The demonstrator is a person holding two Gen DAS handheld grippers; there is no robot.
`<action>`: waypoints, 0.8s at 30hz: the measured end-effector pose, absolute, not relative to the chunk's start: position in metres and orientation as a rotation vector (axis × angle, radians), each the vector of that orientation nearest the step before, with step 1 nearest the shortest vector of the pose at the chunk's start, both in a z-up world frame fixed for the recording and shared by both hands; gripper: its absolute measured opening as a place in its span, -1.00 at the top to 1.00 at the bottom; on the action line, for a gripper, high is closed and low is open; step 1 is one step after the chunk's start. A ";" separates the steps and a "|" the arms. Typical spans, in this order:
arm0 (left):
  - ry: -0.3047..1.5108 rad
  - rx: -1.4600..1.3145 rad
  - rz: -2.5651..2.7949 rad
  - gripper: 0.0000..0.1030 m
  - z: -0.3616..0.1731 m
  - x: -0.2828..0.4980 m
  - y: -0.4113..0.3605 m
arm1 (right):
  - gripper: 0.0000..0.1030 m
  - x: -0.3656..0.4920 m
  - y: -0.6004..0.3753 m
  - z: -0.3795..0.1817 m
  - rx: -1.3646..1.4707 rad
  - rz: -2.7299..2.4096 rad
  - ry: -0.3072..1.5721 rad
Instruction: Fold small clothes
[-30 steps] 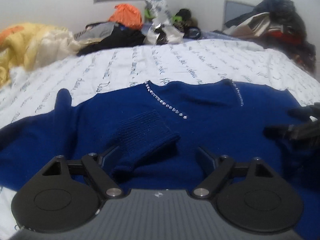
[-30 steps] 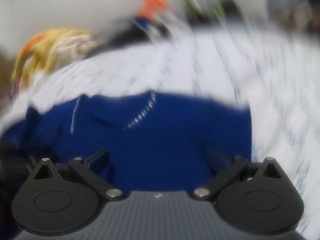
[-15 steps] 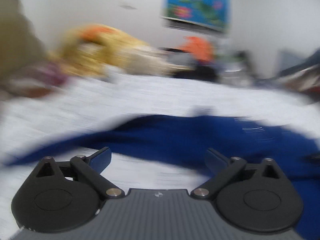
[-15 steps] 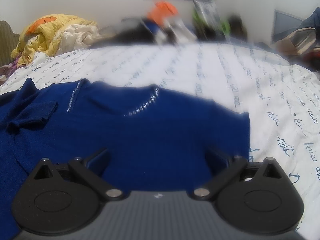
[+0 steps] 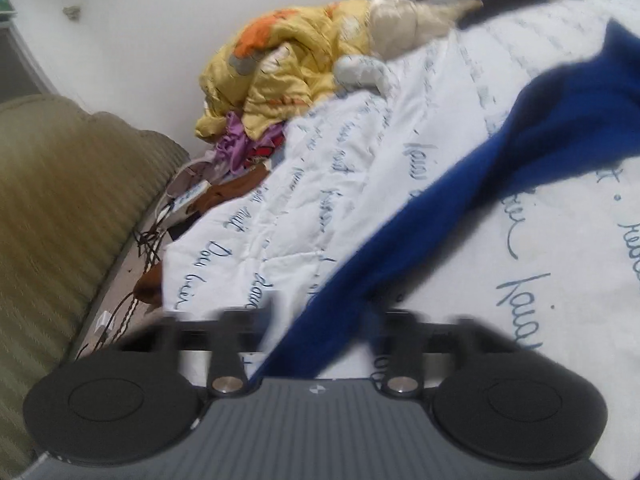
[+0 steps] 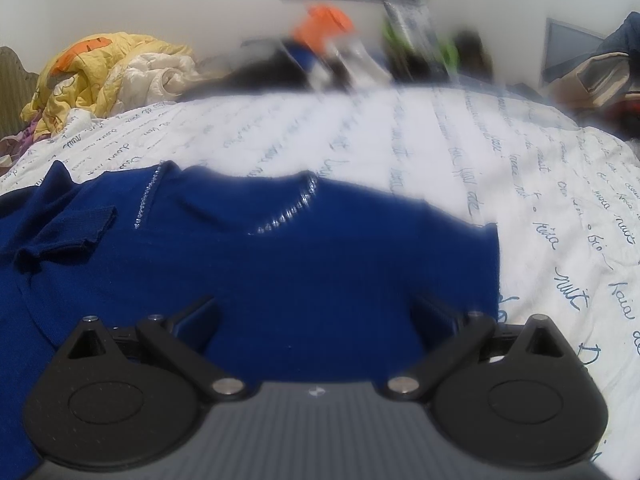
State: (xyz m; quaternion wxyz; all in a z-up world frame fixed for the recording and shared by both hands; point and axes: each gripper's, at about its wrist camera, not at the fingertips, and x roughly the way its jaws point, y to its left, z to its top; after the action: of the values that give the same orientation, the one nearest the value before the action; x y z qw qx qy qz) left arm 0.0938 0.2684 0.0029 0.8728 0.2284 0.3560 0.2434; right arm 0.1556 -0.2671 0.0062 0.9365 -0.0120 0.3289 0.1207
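Lying spread across the bed: blue sweater. Left tool, having just been closing, gripping the sleeve near the bed's left edge; right tool hovering wide above the sweater.

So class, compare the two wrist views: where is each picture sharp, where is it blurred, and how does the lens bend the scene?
Left wrist view: the left gripper and its linkage are smeared, the blue sleeve soft-edged, the scene tilted. Right wrist view: the blue sweater is fairly sharp, the clutter behind it blurred. Both views: fisheye curving, dark corners.
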 end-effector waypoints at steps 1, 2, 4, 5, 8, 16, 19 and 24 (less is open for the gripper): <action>0.763 0.459 0.499 0.82 0.002 0.094 0.265 | -1.00 0.155 -0.267 0.006 -0.025 0.247 0.672; 0.772 0.433 0.491 0.82 0.006 0.094 0.263 | -1.00 0.155 -0.267 0.006 -0.026 0.247 0.672; 0.791 0.332 0.450 0.83 0.023 0.096 0.254 | -1.00 0.156 -0.267 0.006 -0.024 0.247 0.671; 0.807 0.261 0.408 0.83 0.036 0.098 0.249 | -1.00 0.156 -0.268 0.006 -0.022 0.246 0.671; 0.818 -0.011 0.226 0.83 0.076 0.104 0.221 | -1.00 0.156 -0.268 0.006 -0.019 0.245 0.670; 0.672 -0.354 -0.611 0.42 0.149 0.134 0.027 | -1.00 0.158 -0.283 0.007 0.101 0.272 0.648; 0.649 -0.356 -0.672 -0.97 0.137 0.128 -0.009 | -1.00 0.158 -0.290 0.007 0.156 0.282 0.638; 0.691 -0.428 -0.486 -0.93 0.074 0.112 0.021 | -1.00 0.158 -0.301 0.006 0.247 0.301 0.623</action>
State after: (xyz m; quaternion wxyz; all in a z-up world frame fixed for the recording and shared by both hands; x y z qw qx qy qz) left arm 0.1125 0.0210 0.0745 0.8900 -0.2060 0.3325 -0.2343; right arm 0.1583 -0.3009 0.0062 0.9332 0.1210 0.3047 0.1470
